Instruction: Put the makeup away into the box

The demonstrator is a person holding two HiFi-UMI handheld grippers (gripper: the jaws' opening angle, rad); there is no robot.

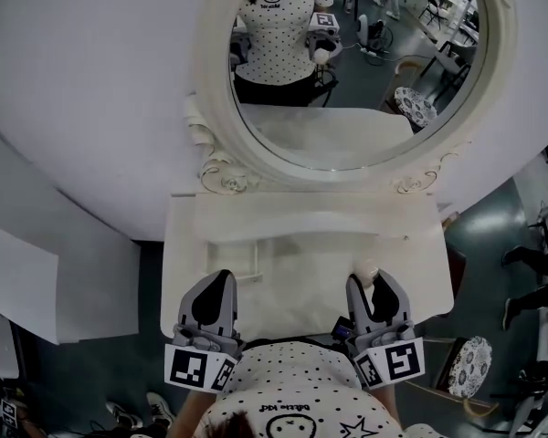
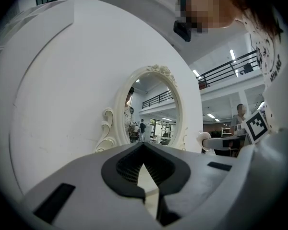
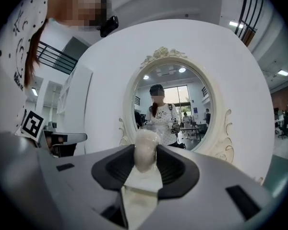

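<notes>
On the white vanity table [image 1: 301, 217], my right gripper [image 1: 369, 279] is shut on a pale, egg-shaped makeup piece [image 1: 365, 267] that sticks out past its tips. The right gripper view shows the same piece [image 3: 145, 145] upright between the dark pads of that gripper [image 3: 145, 153]. My left gripper [image 1: 217, 277] hangs over the table's front left with its jaws together and nothing in them; its tips [image 2: 144, 146] meet in the left gripper view. A low white box shape [image 1: 242, 254] lies faintly on the table just beyond the left gripper.
An oval mirror [image 1: 347, 62] in an ornate white frame stands at the table's back against a round white panel. A dotted stool [image 1: 466, 365] is on the floor at the right, and a white board [image 1: 18, 290] at the left.
</notes>
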